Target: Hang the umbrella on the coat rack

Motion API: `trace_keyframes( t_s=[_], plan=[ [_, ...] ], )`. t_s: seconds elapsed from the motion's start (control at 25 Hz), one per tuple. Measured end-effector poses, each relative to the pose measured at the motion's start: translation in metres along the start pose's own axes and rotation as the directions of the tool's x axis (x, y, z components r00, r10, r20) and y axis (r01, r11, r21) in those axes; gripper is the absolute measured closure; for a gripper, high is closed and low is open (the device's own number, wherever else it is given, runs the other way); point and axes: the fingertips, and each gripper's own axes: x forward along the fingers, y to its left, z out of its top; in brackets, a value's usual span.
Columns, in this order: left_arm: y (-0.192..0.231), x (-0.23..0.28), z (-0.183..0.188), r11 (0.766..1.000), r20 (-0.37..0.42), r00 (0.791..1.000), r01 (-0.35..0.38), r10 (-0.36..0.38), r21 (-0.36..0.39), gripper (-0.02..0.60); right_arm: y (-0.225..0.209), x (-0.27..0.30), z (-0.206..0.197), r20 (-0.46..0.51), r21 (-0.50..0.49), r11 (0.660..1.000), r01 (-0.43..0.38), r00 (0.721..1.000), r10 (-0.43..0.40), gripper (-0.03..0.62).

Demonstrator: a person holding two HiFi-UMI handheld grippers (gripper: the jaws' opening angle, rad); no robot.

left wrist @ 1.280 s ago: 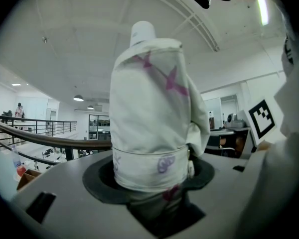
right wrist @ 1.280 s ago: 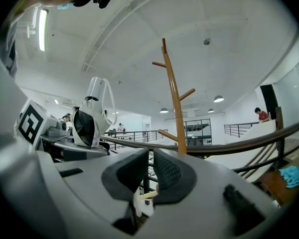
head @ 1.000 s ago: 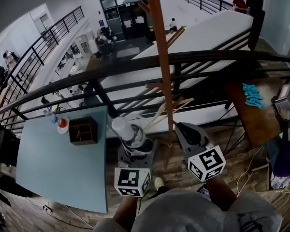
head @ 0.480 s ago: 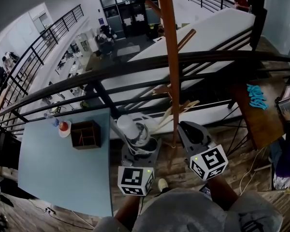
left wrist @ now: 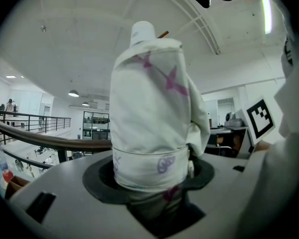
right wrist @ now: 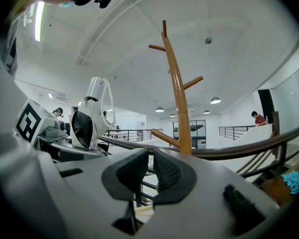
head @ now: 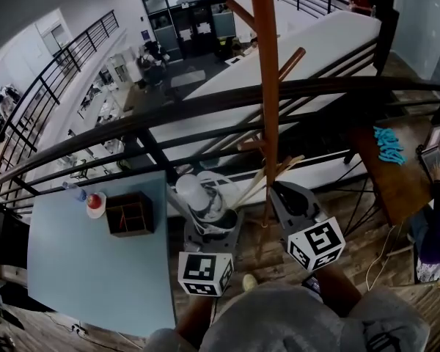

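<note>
A folded white umbrella (head: 196, 196) with pink markings stands upright in my left gripper (head: 207, 218), which is shut on its lower part. In the left gripper view the umbrella (left wrist: 149, 108) fills the middle, gripped at the left gripper (left wrist: 152, 183). The brown wooden coat rack (head: 265, 86) rises just ahead and right of the umbrella, with angled pegs (head: 290, 61) on its pole. My right gripper (head: 293, 199) sits at the foot of the pole, shut and empty. The right gripper view shows the right gripper (right wrist: 150, 172) below the rack (right wrist: 176, 91), with the umbrella (right wrist: 92, 116) at left.
A black metal railing (head: 205, 105) runs across just behind the rack, with a drop to a lower floor beyond. A pale blue table (head: 95, 262) at left holds a dark wooden box (head: 128, 215) and a small bottle (head: 94, 201). A brown table (head: 389, 174) stands at right.
The rack pole now appears closer and more upright in the head view. Both grippers have edged slightly right toward it, and the umbrella stays held in the left one.
</note>
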Motion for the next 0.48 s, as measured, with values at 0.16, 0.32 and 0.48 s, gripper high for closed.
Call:
trace_keyframes(
  t_s=[0.16,0.32,0.48],
  plan=[
    [0.011,0.006,0.001,1.000,0.003,1.000,0.014,-0.014,-0.002,0.298,0.001,0.012,0.000,0.002,-0.009,1.000,0.014,1.000,-0.014,0.551],
    [0.021,0.011,0.000,1.000,0.004,1.000,0.025,-0.025,0.003,0.298,0.001,0.022,-0.002,0.002,-0.011,1.000,0.025,1.000,-0.025,0.551],
    [0.027,0.016,-0.003,0.999,-0.003,0.999,0.038,-0.038,0.002,0.298,0.000,0.027,-0.004,-0.001,-0.016,0.999,0.041,0.999,-0.041,0.551]
  ],
)
